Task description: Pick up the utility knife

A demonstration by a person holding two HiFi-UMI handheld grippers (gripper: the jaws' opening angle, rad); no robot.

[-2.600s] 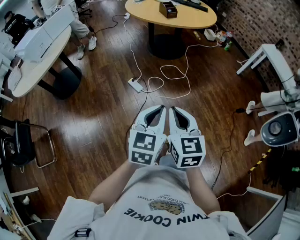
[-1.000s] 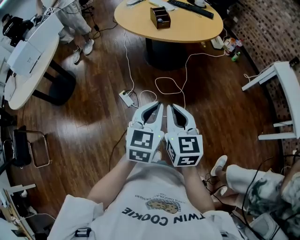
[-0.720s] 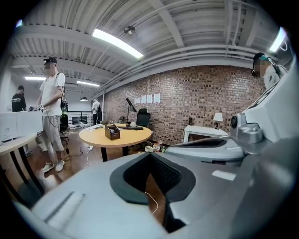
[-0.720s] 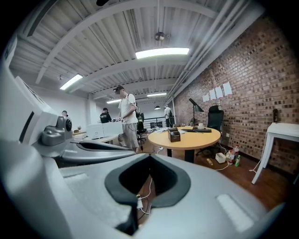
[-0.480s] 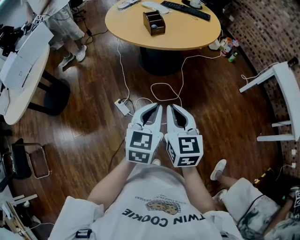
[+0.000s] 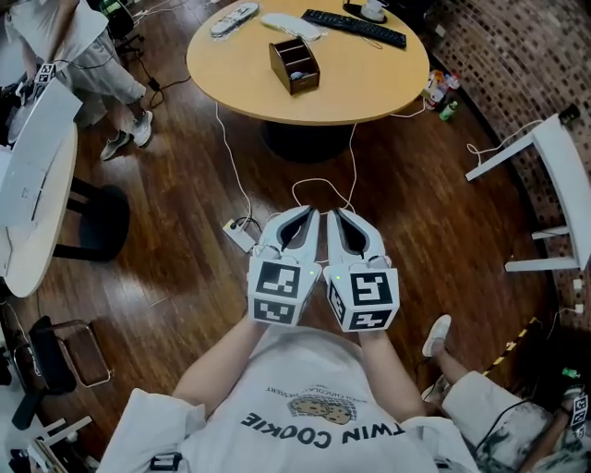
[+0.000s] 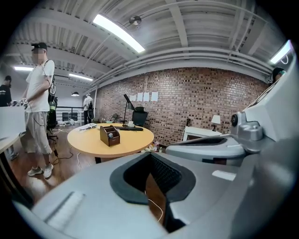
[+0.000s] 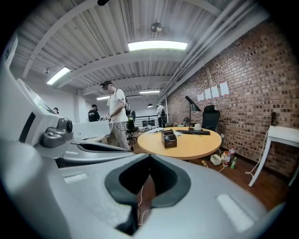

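Observation:
I cannot make out a utility knife in any view. My left gripper (image 6: 309, 212) and right gripper (image 6: 340, 213) are held side by side at chest height over the wooden floor, both shut with nothing between the jaws. They point towards a round yellow table (image 6: 369, 83) a few steps ahead. A brown wooden organizer box (image 6: 295, 65), a black keyboard (image 6: 355, 28) and a few pale flat items (image 6: 234, 18) lie on it. The left gripper (image 7: 150, 155) sees the table (image 7: 126, 140) to its left. The right gripper (image 8: 149, 159) sees the table (image 8: 191, 142) straight ahead.
A white power strip (image 6: 240, 234) and looping white cable (image 6: 323, 189) lie on the floor just beyond the grippers. A white desk (image 6: 28, 185) stands at left with a person (image 6: 83, 37) beside it. A white frame (image 6: 554, 157) stands at right, and someone's shoe (image 6: 438, 334) is at bottom right.
The round table has come closer and lower in the head view, and the power strip now lies just ahead of the grippers. Both grippers keep the same shut, side-by-side pose.

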